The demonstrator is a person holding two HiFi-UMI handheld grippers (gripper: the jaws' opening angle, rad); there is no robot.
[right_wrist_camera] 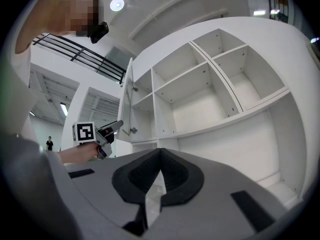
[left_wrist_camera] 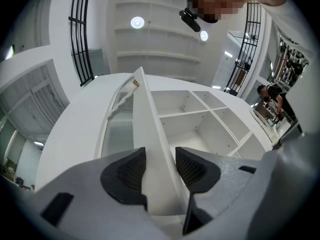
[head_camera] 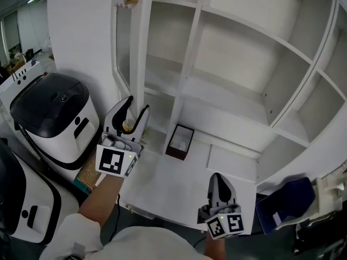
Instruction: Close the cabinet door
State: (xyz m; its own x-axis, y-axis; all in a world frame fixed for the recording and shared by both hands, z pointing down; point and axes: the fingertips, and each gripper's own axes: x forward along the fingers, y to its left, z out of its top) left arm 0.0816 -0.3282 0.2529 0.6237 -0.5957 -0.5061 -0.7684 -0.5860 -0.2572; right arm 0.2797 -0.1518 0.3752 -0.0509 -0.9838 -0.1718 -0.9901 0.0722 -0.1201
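Note:
The white cabinet (head_camera: 238, 53) has open, bare shelves. Its glass-panelled door (head_camera: 123, 42) stands open at the left, with a gold knob (head_camera: 130, 0) near the top. My left gripper (head_camera: 137, 106) is at the door's free edge, its two jaws on either side of it. In the left gripper view the door edge (left_wrist_camera: 150, 134) runs between the pads (left_wrist_camera: 131, 171) with a little slack, so that gripper (left_wrist_camera: 160, 166) is open. My right gripper (head_camera: 218, 179) hangs lower right, in front of the cabinet, shut and holding nothing (right_wrist_camera: 160, 156). From there the left gripper (right_wrist_camera: 116, 125) shows beside the door (right_wrist_camera: 127, 104).
A small brown box (head_camera: 180, 142) sits on the cabinet's lower shelf near the door. A white and black appliance (head_camera: 54, 112) stands to the left of the door. A dark blue object (head_camera: 284, 205) lies at the lower right.

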